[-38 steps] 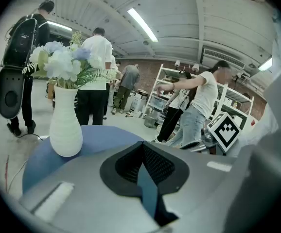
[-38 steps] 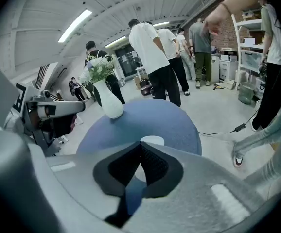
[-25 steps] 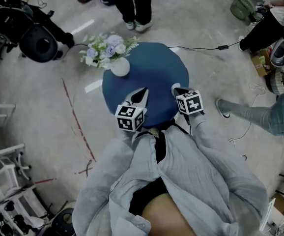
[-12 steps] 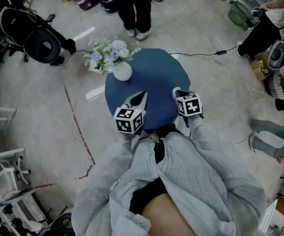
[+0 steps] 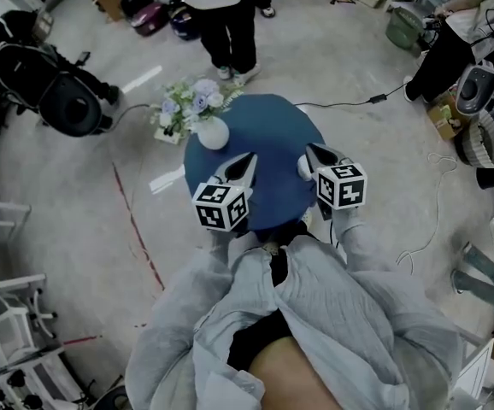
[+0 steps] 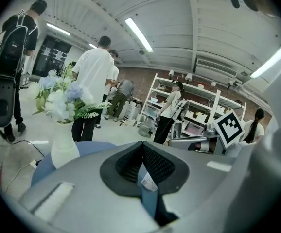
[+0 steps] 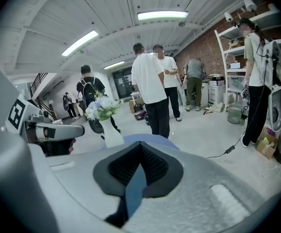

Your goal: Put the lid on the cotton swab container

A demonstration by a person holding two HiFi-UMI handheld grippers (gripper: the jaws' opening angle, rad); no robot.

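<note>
Table (image 5: 264, 143): plain dark blue; at its far left edge a white vase (image 5: 213, 133) holds flowers (image 5: 187, 101) in pale blue and white with green leaves. Over the table's near edge, left gripper (image 5: 249, 159) and right gripper (image 5: 308, 150): grey, with black meshed pads (image 6: 127, 161) and white cubes (image 5: 221, 205) bearing black square markers. Floor (image 5: 76, 195) around the table: grey, with a thin red line (image 5: 133, 222) left of the table.
</note>
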